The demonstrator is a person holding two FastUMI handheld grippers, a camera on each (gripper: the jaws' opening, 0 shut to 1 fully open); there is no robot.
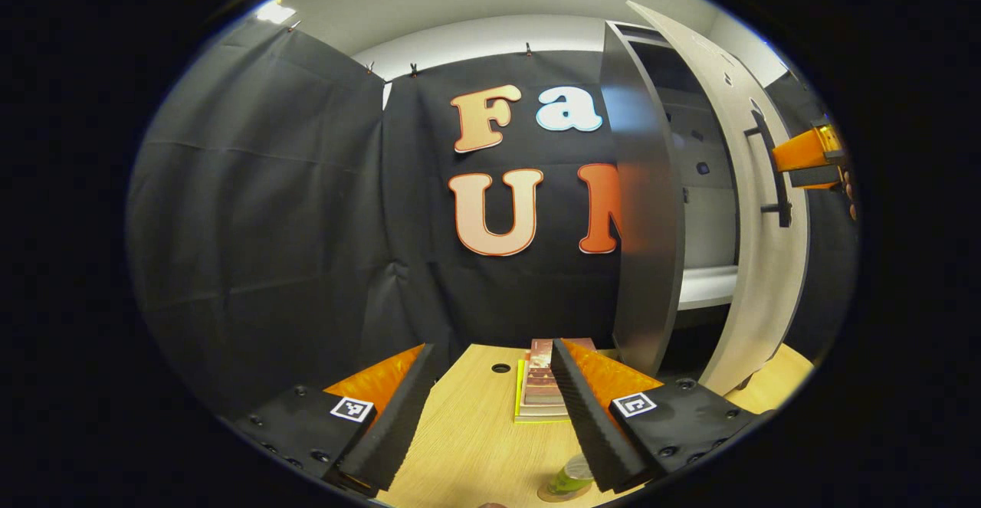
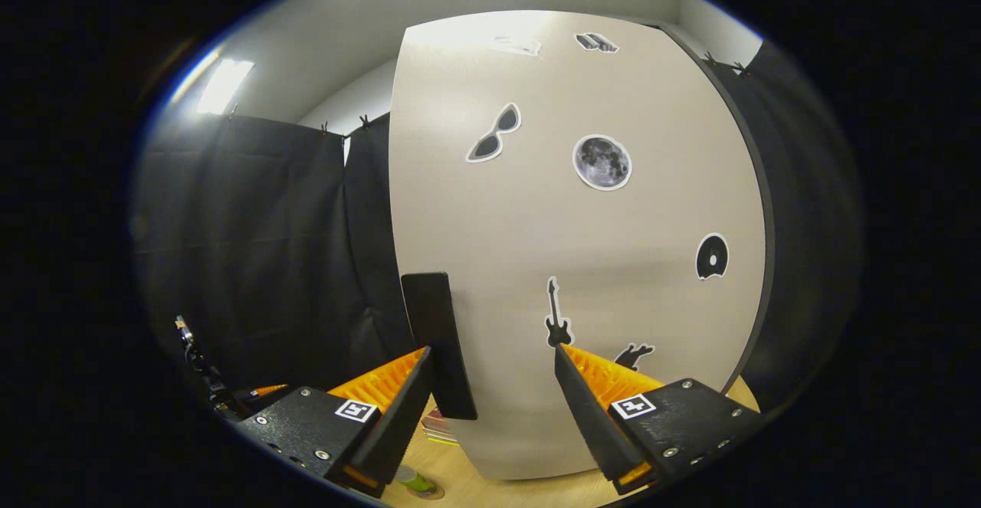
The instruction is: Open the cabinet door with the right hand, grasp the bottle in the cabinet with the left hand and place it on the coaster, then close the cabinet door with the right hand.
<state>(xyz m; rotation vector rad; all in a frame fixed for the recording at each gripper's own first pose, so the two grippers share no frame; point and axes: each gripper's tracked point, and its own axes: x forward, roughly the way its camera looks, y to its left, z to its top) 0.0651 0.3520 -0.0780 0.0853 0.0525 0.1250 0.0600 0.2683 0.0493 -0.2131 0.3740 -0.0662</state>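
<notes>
A small green bottle (image 1: pixel 571 476) stands on a round brown coaster (image 1: pixel 549 493) on the wooden table, just below my left gripper (image 1: pixel 491 345), which is open and holds nothing. The cabinet door (image 1: pixel 766 278) stands partly open, showing a white shelf (image 1: pixel 709 286) inside. My right gripper (image 1: pixel 805 154) is beside the door's black handle (image 1: pixel 774 178). In the right gripper view the right gripper (image 2: pixel 491 349) is open and faces the door front (image 2: pixel 582 263); the handle (image 2: pixel 438 339) stands just inside its left finger. The bottle (image 2: pixel 418 482) and coaster (image 2: pixel 427 493) lie low in that view.
A stack of books (image 1: pixel 540 389) lies on the table (image 1: pixel 467 431) between my left fingers, against the cabinet's dark side panel (image 1: pixel 644 209). The table has a round cable hole (image 1: pixel 500 368). Black cloth walls close in the back and left.
</notes>
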